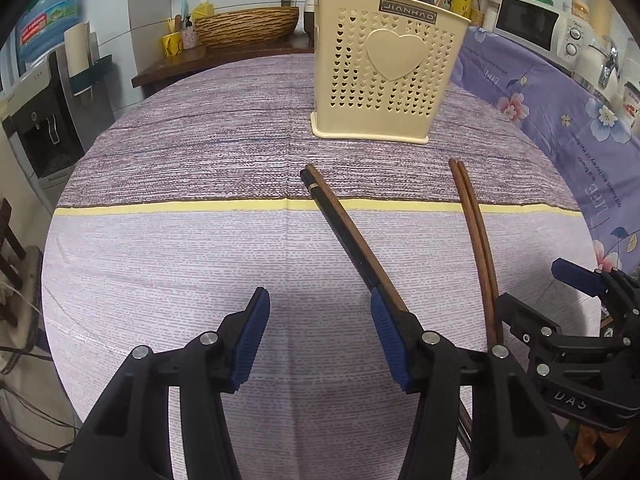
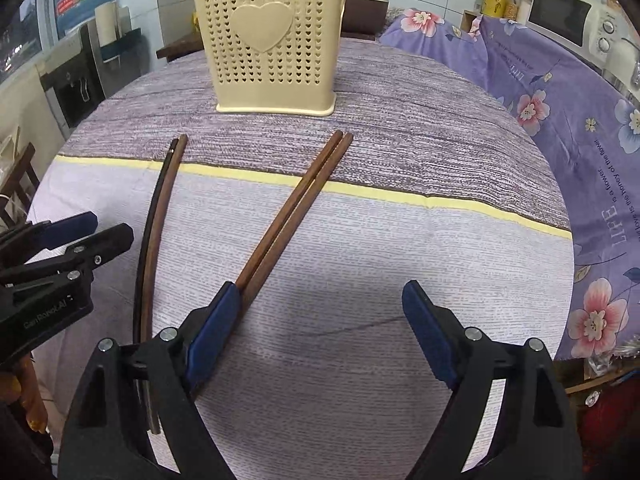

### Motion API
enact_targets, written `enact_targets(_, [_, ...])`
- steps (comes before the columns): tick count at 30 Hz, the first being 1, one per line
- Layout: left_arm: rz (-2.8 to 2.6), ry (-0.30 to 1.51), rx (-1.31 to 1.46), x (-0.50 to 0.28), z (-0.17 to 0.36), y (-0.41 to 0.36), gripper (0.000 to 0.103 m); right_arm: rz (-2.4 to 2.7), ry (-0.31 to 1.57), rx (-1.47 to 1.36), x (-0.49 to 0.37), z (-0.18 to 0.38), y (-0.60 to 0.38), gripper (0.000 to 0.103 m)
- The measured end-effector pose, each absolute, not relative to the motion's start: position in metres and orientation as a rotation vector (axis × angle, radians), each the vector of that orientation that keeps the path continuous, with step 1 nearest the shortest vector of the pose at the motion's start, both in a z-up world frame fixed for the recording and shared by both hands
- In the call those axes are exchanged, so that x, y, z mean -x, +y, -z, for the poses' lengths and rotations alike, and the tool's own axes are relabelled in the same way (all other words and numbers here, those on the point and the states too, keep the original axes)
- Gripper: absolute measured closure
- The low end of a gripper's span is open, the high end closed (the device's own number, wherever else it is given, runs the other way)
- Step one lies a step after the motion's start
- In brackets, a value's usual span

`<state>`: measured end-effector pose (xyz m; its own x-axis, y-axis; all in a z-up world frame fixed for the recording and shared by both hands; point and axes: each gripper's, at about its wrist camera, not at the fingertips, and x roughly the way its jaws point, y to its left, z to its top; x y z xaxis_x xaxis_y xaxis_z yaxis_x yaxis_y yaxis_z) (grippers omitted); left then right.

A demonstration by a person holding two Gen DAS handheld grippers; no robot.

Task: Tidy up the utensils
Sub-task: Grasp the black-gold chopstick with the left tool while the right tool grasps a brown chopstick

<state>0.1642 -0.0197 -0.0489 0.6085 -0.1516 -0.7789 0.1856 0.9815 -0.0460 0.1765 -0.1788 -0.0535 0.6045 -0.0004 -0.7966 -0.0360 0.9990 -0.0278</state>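
Left gripper (image 1: 320, 336) fingers wide apart, holding nothing; right finger (image 1: 390, 344) beside mixed pair (image 1: 348, 236); right gripper (image 2: 320, 332) fingers wide apart, empty; left finger (image 2: 212, 336) touching brown pair (image 2: 296, 208); holder (image 1: 386, 64) upright on counter (image 1: 180, 240), utensil handles showing above rim; both pairs flat, long axes toward holder.

holder (image 1: 390, 68): cream, heart-perforated | chopsticks (image 2: 294, 204): brown | tablecloth (image 1: 180, 240): lilac, yellow stripe

Black claw (image 1: 320, 340) frames, ribbed blue pads (image 1: 250, 340), silver screws.
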Motion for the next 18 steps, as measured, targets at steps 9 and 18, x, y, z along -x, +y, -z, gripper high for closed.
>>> enact_targets(9, [0.203,0.905,-0.052,-0.165,0.050,-0.027,0.051,0.025,0.950,0.088,-0.178,0.051,-0.186,0.018])
enact_targets(18, [0.223,0.909,-0.056,-0.166,0.050,-0.033,0.051,0.019,0.941,0.005,-0.175,0.049,-0.200,0.018])
